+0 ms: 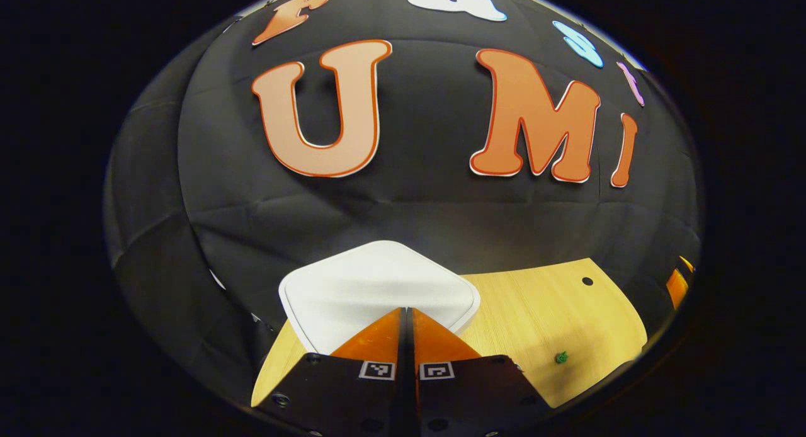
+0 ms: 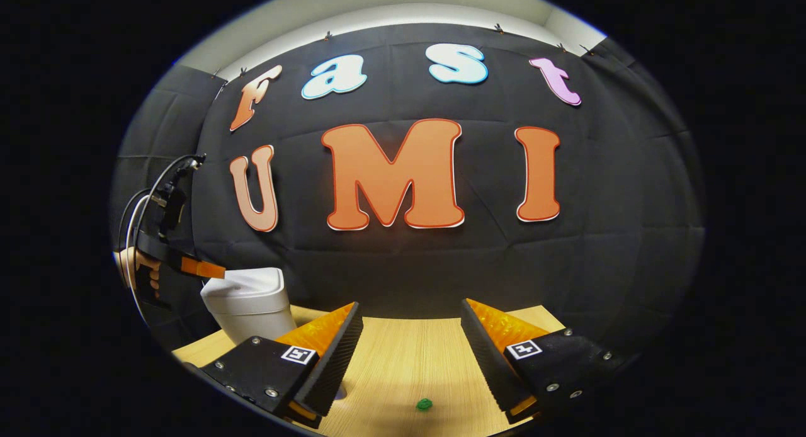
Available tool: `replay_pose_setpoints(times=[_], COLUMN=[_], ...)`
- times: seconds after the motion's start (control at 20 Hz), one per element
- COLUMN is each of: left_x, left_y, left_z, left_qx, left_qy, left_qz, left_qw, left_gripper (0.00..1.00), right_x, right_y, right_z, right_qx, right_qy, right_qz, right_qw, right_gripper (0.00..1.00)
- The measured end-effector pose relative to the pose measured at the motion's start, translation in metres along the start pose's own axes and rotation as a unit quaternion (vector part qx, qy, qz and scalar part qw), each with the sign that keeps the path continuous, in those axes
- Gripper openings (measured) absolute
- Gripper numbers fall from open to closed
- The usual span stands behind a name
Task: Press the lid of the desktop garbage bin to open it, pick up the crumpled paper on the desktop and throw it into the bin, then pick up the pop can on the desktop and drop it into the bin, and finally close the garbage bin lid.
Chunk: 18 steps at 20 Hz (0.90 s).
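Left gripper [image 1: 406, 314] has jaws clenched together, tips over the bin's [image 1: 378, 292] closed lid. Right gripper [image 2: 409, 336] hangs with jaws released above bare bench [image 2: 403, 361]; its view catches a hand [image 2: 141, 267] and a green bit [image 2: 424, 403].

Cloth-walled booth, wooden desk [image 2: 403, 361]
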<state>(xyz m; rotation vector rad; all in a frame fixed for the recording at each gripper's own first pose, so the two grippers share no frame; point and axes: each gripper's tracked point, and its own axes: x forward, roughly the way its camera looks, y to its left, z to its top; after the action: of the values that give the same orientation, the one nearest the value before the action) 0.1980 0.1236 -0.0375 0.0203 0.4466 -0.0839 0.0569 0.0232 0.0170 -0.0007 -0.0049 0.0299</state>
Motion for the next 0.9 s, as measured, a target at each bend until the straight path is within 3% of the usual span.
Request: replay_pose_setpoints(times=[0.55,0.9], left_x=[0.016,0.012], left_y=[0.01,0.012], left_z=[-0.038,-0.031], left_qx=[0.0,-0.006], left_qy=[0.067,0.033], left_qz=[0.017,0.022], left_qw=[0.998,0.999], left_gripper=[0.0,0.0], right_x=[0.0,-0.008], right_y=[-0.001,-0.007], right_z=[0.005,0.014], right_qx=[0.016,0.001], right_qy=[0.0,-0.007], right_qz=[-0.002,-0.006], right_qw=[1.0,1.0], right_gripper=[0.94,0.94])
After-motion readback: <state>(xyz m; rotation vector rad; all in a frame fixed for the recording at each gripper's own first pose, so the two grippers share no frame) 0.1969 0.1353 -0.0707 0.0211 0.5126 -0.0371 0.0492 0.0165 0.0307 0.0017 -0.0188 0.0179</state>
